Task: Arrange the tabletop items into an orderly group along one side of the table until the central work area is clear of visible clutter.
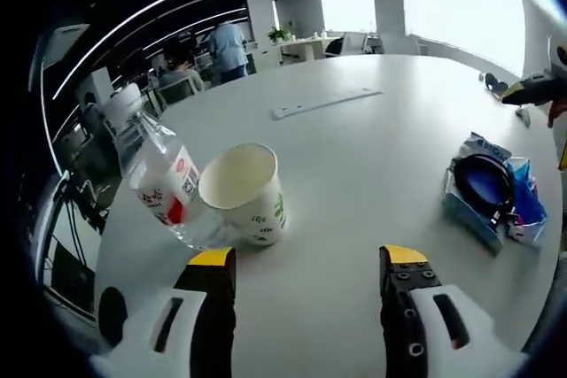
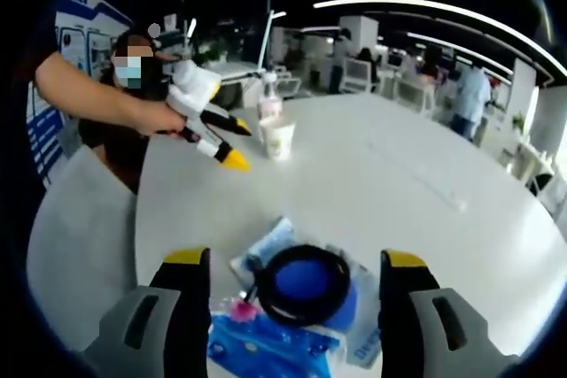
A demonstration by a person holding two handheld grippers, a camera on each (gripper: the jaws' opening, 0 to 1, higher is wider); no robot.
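Note:
A white paper cup [image 1: 244, 192] stands on the round white table [image 1: 354, 157], touching a clear plastic bottle [image 1: 164, 181] with a red and white label on its left. My left gripper [image 1: 307, 258] is open just short of the cup, with nothing between its fingers. Far right lie blue packets [image 1: 523, 205] with a black ring [image 1: 483, 181] on top. In the right gripper view the ring [image 2: 306, 285] and packets [image 2: 266, 338] lie between the fingers of my open right gripper [image 2: 295, 258]. A hand holds the left gripper [image 2: 237, 143] beside the cup [image 2: 277, 139] and bottle [image 2: 268, 99].
A long pale strip [image 1: 326, 102] lies flat across the table's far half, also seen as a strip [image 2: 434, 185] on the right. The right gripper [image 1: 528, 90] shows at the far right edge. Desks, chairs and people [image 1: 229, 49] fill the office beyond.

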